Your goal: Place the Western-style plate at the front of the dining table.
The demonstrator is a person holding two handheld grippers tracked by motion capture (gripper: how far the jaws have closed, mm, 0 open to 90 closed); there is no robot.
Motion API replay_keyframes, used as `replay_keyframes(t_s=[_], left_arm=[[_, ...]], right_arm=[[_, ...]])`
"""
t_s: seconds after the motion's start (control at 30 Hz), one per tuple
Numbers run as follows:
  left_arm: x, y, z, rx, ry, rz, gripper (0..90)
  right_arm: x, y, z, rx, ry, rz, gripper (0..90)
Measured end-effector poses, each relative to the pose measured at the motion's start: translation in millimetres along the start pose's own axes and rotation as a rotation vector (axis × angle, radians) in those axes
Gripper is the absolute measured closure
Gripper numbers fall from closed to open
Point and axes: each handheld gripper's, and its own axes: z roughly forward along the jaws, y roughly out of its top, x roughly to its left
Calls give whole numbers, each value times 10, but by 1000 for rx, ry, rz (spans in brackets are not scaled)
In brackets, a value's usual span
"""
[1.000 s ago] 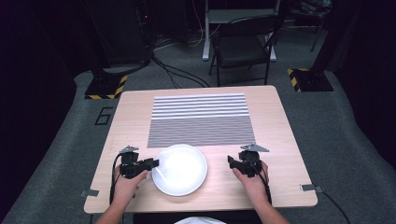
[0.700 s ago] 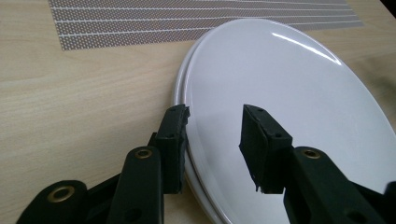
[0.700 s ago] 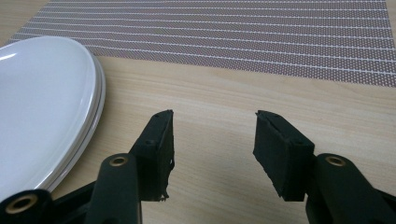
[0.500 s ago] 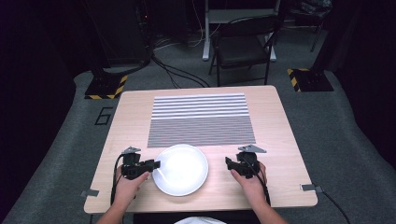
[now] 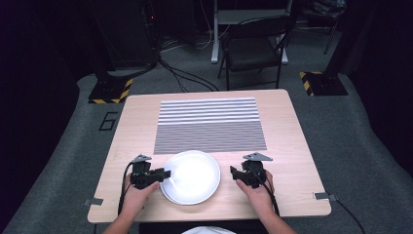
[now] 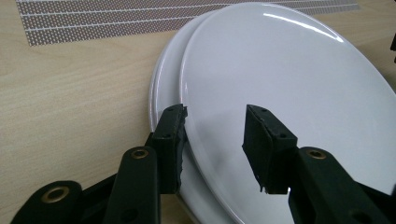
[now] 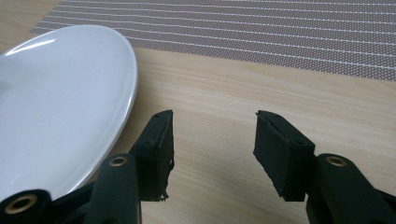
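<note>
Both grippers edged inward; left gripper point(image 6: 215, 140) view reveals two stacked plates point(image 6: 280, 93); both grippers' fingers open.

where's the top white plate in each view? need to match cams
High view: top plate at the table's near edge, centre, between the left claw and right claw.
Left gripper view: top plate spreads across the centre and right, its rim between the open jaws, a second plate peeking out beneath.
Right gripper view: plate at the left, beside the left jaw.
Shared landmark: striped placemat beyond the plate.
</note>
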Motion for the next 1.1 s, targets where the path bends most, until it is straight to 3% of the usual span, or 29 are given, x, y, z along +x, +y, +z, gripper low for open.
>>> replay_keyframes(t_s=[0.43, 0.5, 0.7, 0.83, 1.1], left_arm=[[-17, -31, 36, -5, -10, -8, 581], [-26, -40, 43, -7, -12, -6, 581], [-42, -49, 65, 4, -21, -3, 582], [-58, -56, 82, 10, -28, 2, 581], [-40, -58, 95, 3, -48, -29, 578]], right_arm=[[222, -35, 18, 22, 75, -15, 461], [308, -63, 30, 29, 107, -18, 457], [396, -123, 77, 54, 120, -34, 452], [445, -157, 113, 71, 150, -29, 449], [525, -197, 138, 91, 189, -1, 441]])
